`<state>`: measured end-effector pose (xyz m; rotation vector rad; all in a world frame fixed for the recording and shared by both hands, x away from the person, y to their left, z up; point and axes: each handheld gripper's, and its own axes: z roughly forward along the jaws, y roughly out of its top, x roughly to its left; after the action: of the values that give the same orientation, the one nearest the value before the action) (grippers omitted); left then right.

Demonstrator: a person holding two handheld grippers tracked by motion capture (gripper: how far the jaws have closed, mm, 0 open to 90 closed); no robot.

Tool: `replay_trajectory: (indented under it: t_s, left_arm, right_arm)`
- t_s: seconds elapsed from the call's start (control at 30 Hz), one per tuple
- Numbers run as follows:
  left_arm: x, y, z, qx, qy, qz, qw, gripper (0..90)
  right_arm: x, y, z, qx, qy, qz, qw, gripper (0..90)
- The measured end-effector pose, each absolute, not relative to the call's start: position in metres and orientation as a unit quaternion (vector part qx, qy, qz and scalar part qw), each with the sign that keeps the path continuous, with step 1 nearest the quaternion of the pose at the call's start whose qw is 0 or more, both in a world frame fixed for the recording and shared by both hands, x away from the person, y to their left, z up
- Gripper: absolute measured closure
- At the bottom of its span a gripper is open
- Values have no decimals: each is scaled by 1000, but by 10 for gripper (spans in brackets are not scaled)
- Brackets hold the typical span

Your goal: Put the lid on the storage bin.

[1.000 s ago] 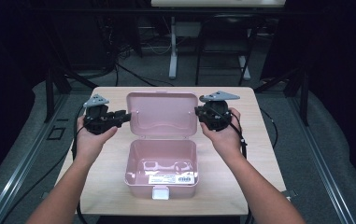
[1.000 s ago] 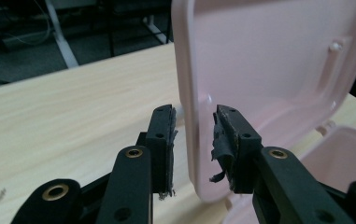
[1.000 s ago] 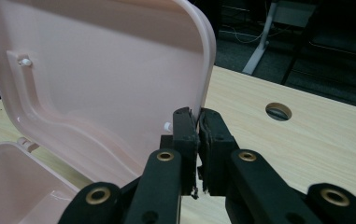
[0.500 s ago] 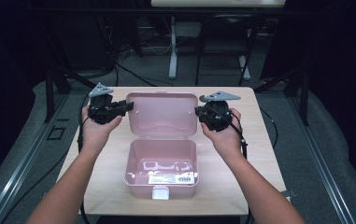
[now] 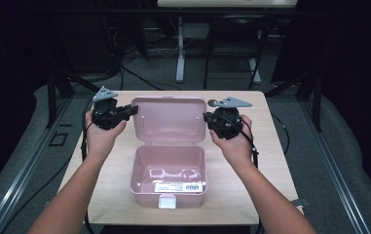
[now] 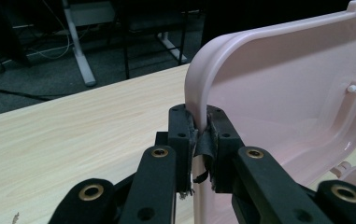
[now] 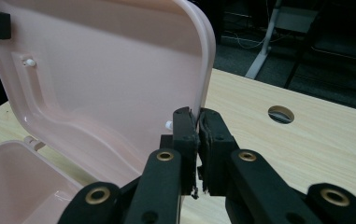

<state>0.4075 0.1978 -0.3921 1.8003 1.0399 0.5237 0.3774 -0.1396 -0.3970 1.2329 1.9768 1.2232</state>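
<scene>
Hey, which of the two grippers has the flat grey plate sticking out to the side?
The right gripper, clamped on the pink lid's right edge; the left gripper's plate stands up as a small peak.

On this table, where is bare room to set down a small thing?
Bare wood lies on the table right of the pink box, from the right forearm to the table's edge. A second patch lies left of the box, beside the left forearm. The middle is crowded: the raised lid has the left gripper and right gripper shut on its two side edges.

The pink plastic box sits open on the counter — its lid upright, tilted back, both side edges clamped.
</scene>
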Motion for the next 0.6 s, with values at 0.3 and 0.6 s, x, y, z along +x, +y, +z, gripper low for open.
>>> replay_trajectory:
  t_s: [0.3, 0.6]
  left_arm:
    - [397, 199, -391, 738, 417, 219, 484, 826]
    - [388, 200, -390, 736, 409, 228, 489, 827]
  right_arm:
    - [370, -142, -397, 453, 722, 462, 245, 857]
    - [362, -141, -397, 446, 722, 465, 251, 847]
